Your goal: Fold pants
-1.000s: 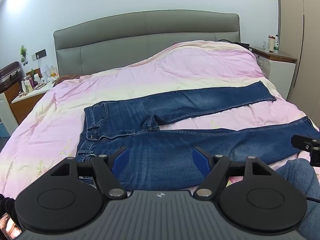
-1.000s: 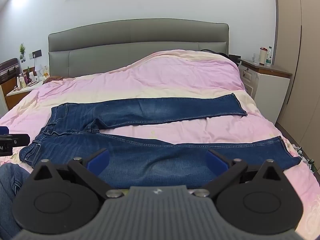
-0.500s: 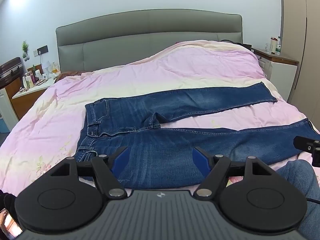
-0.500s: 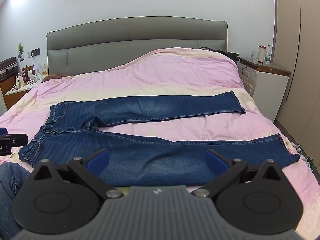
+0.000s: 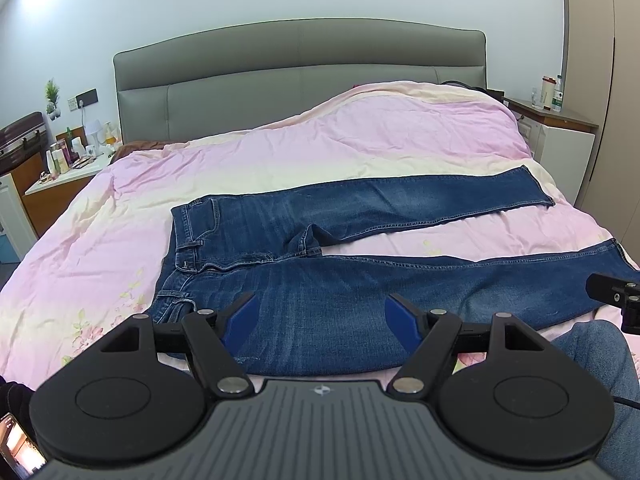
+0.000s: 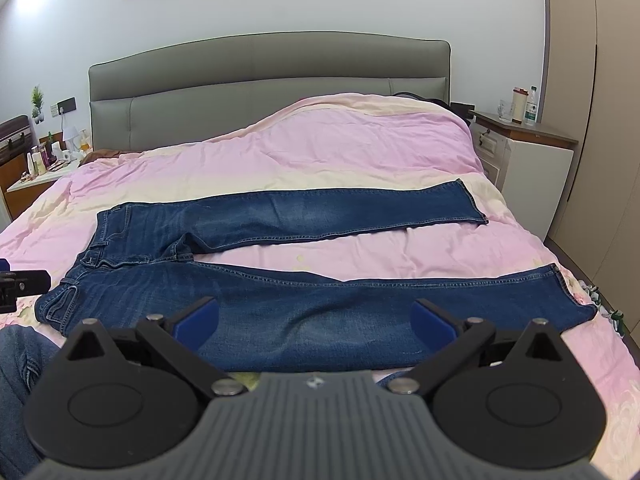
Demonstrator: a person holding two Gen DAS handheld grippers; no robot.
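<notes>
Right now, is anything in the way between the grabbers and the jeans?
No, nothing visible. Both the left gripper and right gripper hang open just above the jeans, which lie spread flat on the pink duvet.

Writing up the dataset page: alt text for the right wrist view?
Dark blue jeans lie unfolded on a pink duvet, waistband left, legs spread apart toward the right. The open right gripper hovers over the near leg, holding nothing. A grey headboard stands behind.
</notes>
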